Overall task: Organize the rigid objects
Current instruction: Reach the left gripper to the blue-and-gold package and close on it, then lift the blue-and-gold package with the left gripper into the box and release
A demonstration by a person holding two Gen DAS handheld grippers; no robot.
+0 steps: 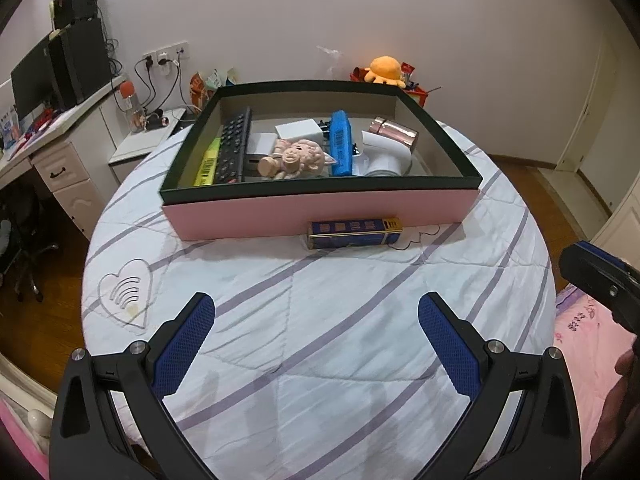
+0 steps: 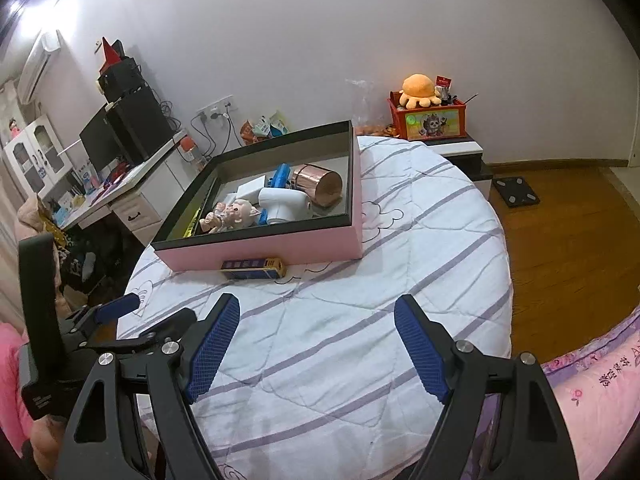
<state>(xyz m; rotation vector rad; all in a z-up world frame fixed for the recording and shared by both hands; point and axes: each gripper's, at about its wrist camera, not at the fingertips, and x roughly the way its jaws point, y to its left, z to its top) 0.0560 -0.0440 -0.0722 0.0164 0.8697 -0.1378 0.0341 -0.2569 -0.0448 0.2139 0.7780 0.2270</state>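
Left gripper (image 1: 316, 312) low over the quilt (image 1: 320, 360), fingers wide apart, holding nothing. Ahead, the pink box (image 1: 320, 216) with calculator (image 1: 234, 148), pig figure (image 1: 296, 158), blue case (image 1: 342, 144), white device (image 1: 384, 156) and copper cylinder (image 1: 394, 132) already inside. Only the blue carton (image 1: 354, 233) outside, lying flat on the quilt, touching or just short of the box's near wall, right of its middle. Right gripper (image 2: 316, 316) also spread and empty, near-right of the box.

Probably next: carton into box. Best approached from above, fingers across the short width, clear of the wall; then lifted over the dark rim and set down in the bare near-right corner, away from the pig figure.
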